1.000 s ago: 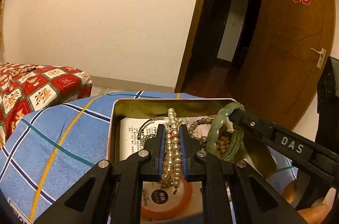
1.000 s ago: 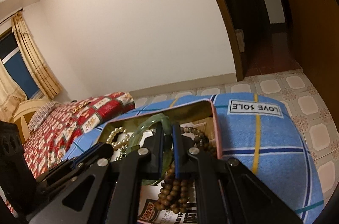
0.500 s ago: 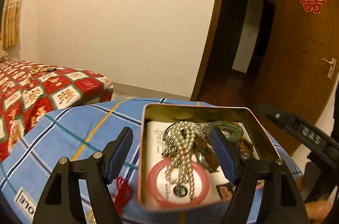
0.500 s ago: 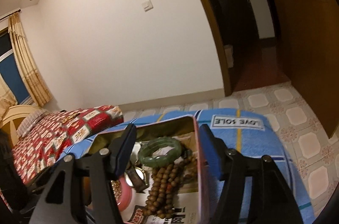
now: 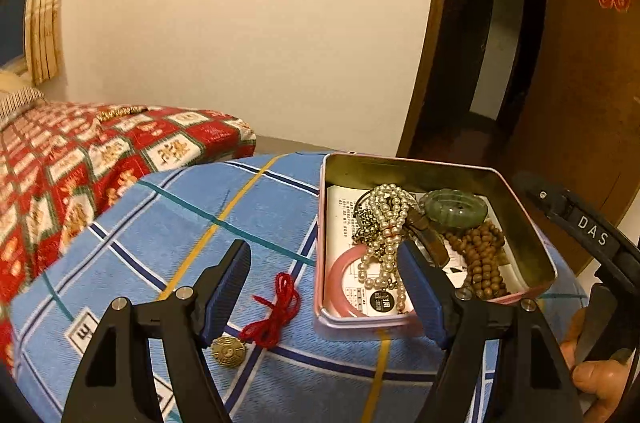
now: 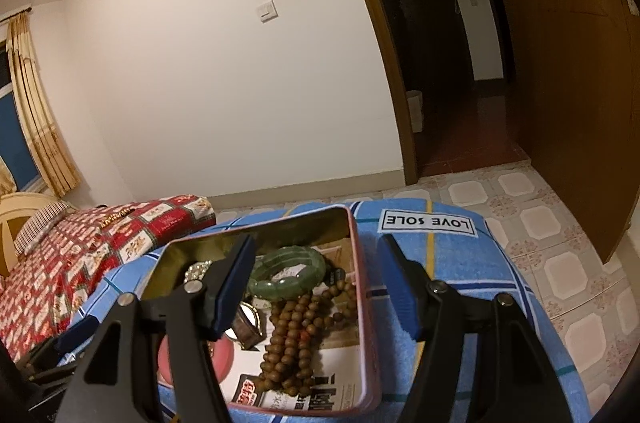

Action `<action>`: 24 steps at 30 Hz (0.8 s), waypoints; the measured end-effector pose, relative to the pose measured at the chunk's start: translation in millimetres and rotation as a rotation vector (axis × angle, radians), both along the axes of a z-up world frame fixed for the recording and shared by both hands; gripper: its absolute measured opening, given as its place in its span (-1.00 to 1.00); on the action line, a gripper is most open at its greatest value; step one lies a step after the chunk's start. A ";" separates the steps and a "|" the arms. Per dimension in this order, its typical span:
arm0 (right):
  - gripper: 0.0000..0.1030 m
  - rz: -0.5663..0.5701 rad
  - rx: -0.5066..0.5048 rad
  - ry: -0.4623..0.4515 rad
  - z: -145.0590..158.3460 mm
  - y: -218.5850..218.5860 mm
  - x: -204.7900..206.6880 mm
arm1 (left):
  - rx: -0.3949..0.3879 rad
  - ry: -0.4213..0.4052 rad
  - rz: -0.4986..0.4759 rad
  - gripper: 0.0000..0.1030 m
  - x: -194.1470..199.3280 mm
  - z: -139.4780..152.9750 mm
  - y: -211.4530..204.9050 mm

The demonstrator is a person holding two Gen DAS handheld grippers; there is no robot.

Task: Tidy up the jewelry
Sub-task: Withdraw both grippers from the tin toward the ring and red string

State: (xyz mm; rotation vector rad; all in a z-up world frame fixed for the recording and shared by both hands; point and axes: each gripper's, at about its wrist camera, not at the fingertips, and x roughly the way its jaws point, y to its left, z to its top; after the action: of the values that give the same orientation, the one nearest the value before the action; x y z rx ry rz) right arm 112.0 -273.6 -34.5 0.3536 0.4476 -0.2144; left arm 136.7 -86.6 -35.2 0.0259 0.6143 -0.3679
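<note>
Over the tin [image 5: 524, 219] — both tools, left [image 5: 326, 287] and right [image 6: 316, 283], gape apart, holding nothing.

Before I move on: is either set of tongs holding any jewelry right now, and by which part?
Nothing is held. The left tongs and the right tongs both stand open and empty; the pearl necklace and green bangle lie in the tin.

My 2 wrist cams both look forward and down, close over the open pink metal tin [image 5: 520, 211] [image 6: 360, 287] on the blue plaid cloth [image 5: 168, 223] [image 6: 440, 263]: left from its left, right straight above.
</note>
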 end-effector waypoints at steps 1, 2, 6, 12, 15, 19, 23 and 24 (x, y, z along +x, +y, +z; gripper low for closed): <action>0.30 0.001 -0.004 0.003 -0.4 1.8 -0.7 | 0.010 -0.004 -0.001 0.46 -0.4 0.6 0.5; 0.30 0.000 -0.008 0.008 -0.8 3.3 -1.3 | 0.022 -0.008 -0.002 0.46 -2.8 1.7 -0.6; 0.30 -0.004 -0.029 0.028 -2.9 9.7 -5.2 | 0.043 -0.005 -0.006 0.46 -8.8 2.5 -2.1; 0.45 -0.006 -0.052 0.038 -4.1 20.0 -21.2 | 0.048 0.012 0.002 0.46 -18.0 2.2 -0.9; 0.45 -0.005 -0.067 0.041 -4.0 23.5 -28.4 | 0.051 0.028 0.005 0.46 -22.7 -1.0 -1.6; 0.45 -0.015 -0.085 0.050 -5.2 27.7 -36.6 | 0.067 0.044 0.006 0.47 -29.9 -5.8 -10.4; 0.45 -0.046 -0.081 0.042 -4.3 25.0 -47.6 | 0.104 0.020 -0.040 0.47 -43.1 -4.0 -25.2; 0.45 -0.051 -0.079 0.040 -4.3 23.8 -49.7 | 0.112 0.015 -0.051 0.47 -47.0 -3.7 -27.6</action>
State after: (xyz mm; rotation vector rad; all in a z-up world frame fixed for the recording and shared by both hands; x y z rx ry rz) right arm 62.3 -249.8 -38.8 0.2839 0.4685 -0.2888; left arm 89.8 -114.2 -38.9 0.1462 0.6494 -0.3830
